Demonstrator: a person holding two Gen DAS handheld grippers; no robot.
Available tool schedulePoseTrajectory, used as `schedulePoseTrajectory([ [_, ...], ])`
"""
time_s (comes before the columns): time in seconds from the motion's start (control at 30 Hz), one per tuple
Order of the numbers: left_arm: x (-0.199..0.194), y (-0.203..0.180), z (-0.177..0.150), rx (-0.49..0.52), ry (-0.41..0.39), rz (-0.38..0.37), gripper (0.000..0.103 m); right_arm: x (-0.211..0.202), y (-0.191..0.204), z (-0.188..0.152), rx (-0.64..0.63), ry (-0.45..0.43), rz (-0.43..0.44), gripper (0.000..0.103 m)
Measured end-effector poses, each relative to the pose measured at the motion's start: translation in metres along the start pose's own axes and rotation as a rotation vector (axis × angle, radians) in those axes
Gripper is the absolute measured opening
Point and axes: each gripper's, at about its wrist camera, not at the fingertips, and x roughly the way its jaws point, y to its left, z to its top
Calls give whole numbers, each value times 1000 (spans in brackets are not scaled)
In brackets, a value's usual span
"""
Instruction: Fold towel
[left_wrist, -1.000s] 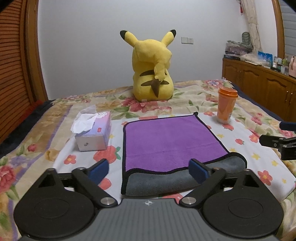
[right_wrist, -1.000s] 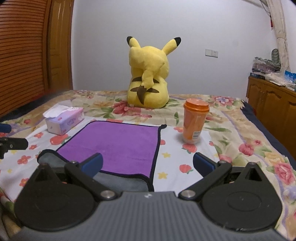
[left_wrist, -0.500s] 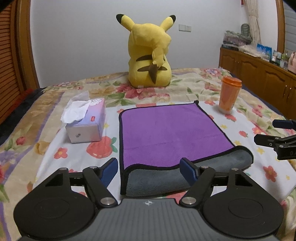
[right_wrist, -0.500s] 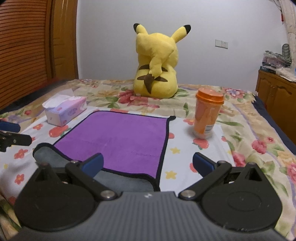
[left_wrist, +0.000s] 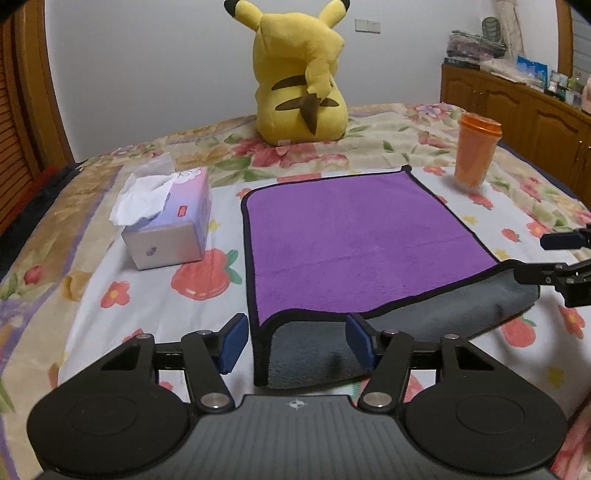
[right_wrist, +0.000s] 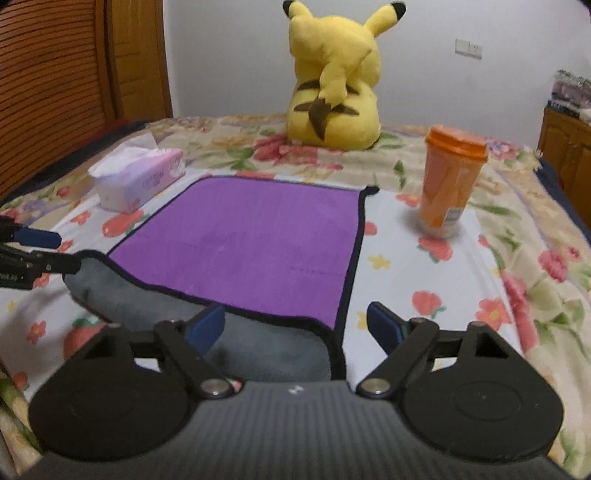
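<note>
A purple towel with black trim and a grey underside lies flat on the floral bedspread; its near edge is turned up, showing grey. My left gripper is open, its blue pads on either side of the towel's near left corner. My right gripper is open around the near right corner of the towel. The right gripper also shows at the right edge of the left wrist view, and the left gripper at the left edge of the right wrist view.
A tissue box stands left of the towel. An orange lidded cup stands at its far right corner. A yellow plush toy sits behind. A wooden cabinet runs along the right.
Both grippers have moved forward and lower towards the towel's near corners. Their jaws have narrowed but stay open. The towel has not moved.
</note>
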Motion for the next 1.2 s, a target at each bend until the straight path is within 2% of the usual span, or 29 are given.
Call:
schedulePoseTrajectory([
  [0.17, 11, 9, 1, -28, 4, 33, 64, 8, -2, -2, 4, 33, 16, 79],
  [0.37, 21, 19, 0, -56, 30, -2, 64, 18, -8, -1, 24, 63, 30, 77],
  [0.5, 27, 22, -2, -73, 61, -30, 56, 25, -10, -4, 33, 93, 39, 73],
  [0.57, 30, 22, -5, -77, 78, -39, 49, 27, -11, -5, 38, 107, 48, 72],
  [0.77, 34, 22, -8, -90, 112, -58, 38, 32, -14, -6, 68, 151, 90, 65],
  [0.97, 36, 20, -11, -75, 138, -58, 35, 36, -19, -6, 82, 200, 96, 53],
  [1.1, 37, 19, -12, -70, 147, -58, 34, 34, -21, -6, 84, 200, 79, 37],
  [1.17, 36, 19, -12, -68, 145, -60, 29, 33, -22, -5, 84, 198, 72, 28],
  [1.2, 36, 19, -11, -66, 144, -61, 27, 33, -22, -5, 81, 198, 68, 27],
])
